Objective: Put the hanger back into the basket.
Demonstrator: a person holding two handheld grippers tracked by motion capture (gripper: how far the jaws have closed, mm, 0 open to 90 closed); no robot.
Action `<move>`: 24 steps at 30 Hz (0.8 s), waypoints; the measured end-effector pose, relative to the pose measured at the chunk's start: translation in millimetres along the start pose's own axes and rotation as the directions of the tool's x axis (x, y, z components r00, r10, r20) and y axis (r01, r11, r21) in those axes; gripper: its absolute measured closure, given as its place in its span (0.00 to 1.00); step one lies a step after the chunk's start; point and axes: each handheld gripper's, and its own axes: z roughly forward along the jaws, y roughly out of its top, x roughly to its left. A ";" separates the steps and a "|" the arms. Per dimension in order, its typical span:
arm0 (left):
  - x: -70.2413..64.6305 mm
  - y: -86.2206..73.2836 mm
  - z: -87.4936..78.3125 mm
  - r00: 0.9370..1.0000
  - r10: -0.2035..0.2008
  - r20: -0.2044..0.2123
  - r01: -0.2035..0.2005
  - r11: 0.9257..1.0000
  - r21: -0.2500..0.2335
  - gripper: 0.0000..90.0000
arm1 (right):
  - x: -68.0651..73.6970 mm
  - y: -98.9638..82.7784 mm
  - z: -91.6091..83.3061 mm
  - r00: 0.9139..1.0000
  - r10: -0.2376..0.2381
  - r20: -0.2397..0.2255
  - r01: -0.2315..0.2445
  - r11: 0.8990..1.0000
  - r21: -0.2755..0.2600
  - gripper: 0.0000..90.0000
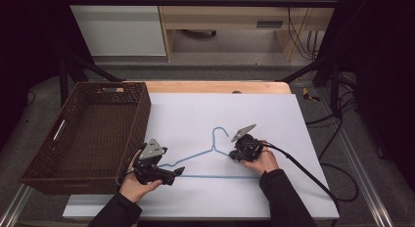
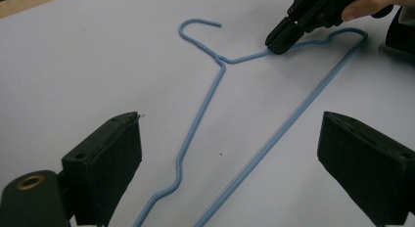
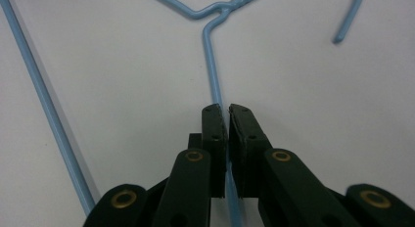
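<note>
On the white worktop (image 1: 195, 114), a thin blue wire hanger (image 1: 210, 161) lies flat near the person's side, its hook pointing away from the person and its long bottom bar running between the two hands. Just left of it stands a dark brown woven basket (image 1: 134, 134), which overhangs the worktop's left edge.

From the high view, both hands and their grippers appear at once: the left gripper (image 1: 177, 172) sits at the hanger's left end, the right gripper (image 1: 233, 154) at the right shoulder wire below the hook. That view is too coarse to show how the jaws stand.

Looking along the right gripper (image 3: 227, 114) in its own view, the two black jaws are nearly together with the blue wire passing between them; the pads press on the hanger's sloping shoulder wire just below the twisted neck. The left gripper view confirms this from the far side, where the right gripper (image 2: 280, 41) pinches the wire next to the twist.

The left gripper (image 2: 230, 139) has its jaws wide apart, gripping nothing; the hanger's left shoulder wire and bottom bar run between them on the worktop without touching either pad.

No brand, label or writing can be read in any view.

The hanger is a single light-blue coated wire, twisted at the neck, with a small dip in each shoulder and an open curved hook.
</note>
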 end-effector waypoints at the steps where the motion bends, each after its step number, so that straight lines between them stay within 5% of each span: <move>1: -0.1 0.0 0.1 1.000 -0.001 0.000 0.001 1.000 0.000 0.10 | 0.0 0.0 0.1 1.000 -0.003 0.002 0.003 1.000 0.002 0.95; 18: -0.5 1.5 0.9 1.000 0.003 0.004 -0.003 1.000 0.007 0.10 | 2.5 -0.4 -0.9 0.998 -0.057 0.005 0.057 0.998 0.002 0.97; 24: -0.1 4.3 0.4 1.000 0.011 0.002 -0.011 1.000 0.010 0.10 | 4.6 1.4 -11.5 0.997 -0.079 0.022 0.080 0.996 -0.038 0.97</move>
